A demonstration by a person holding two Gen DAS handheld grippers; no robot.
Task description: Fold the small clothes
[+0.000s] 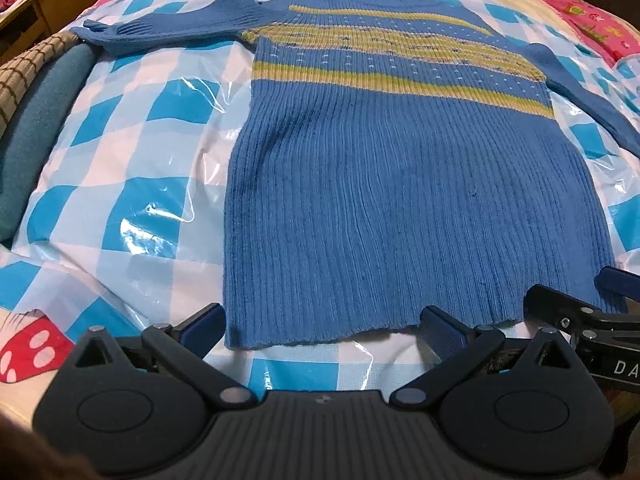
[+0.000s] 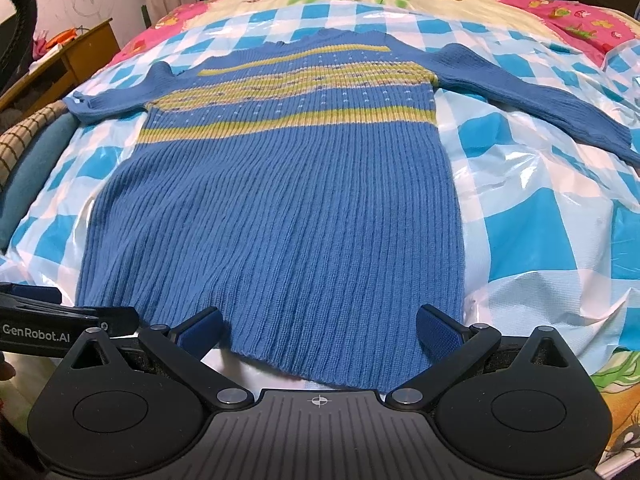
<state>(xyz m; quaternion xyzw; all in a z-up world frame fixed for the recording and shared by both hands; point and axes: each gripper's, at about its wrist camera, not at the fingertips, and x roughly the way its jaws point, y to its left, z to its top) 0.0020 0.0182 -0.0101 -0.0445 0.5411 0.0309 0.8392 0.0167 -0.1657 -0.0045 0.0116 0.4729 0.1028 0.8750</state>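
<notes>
Sweater (image 1: 400, 184): blue ribbed knit with yellow stripes, spread flat on a checkered plastic sheet (image 1: 132, 184) over the bed.
Left claw (image 1: 323, 326): apart, at the hem's left corner.
Right claw (image 2: 319, 326): apart, hem between its fingers.

Both views are taken low and close at the hem of the sweater (image 1: 400, 184), facing up the bed (image 1: 132, 128) toward the collar. The left is set leftward, the right rightward; the whole sweater (image 2: 280, 208) is shared.
</notes>
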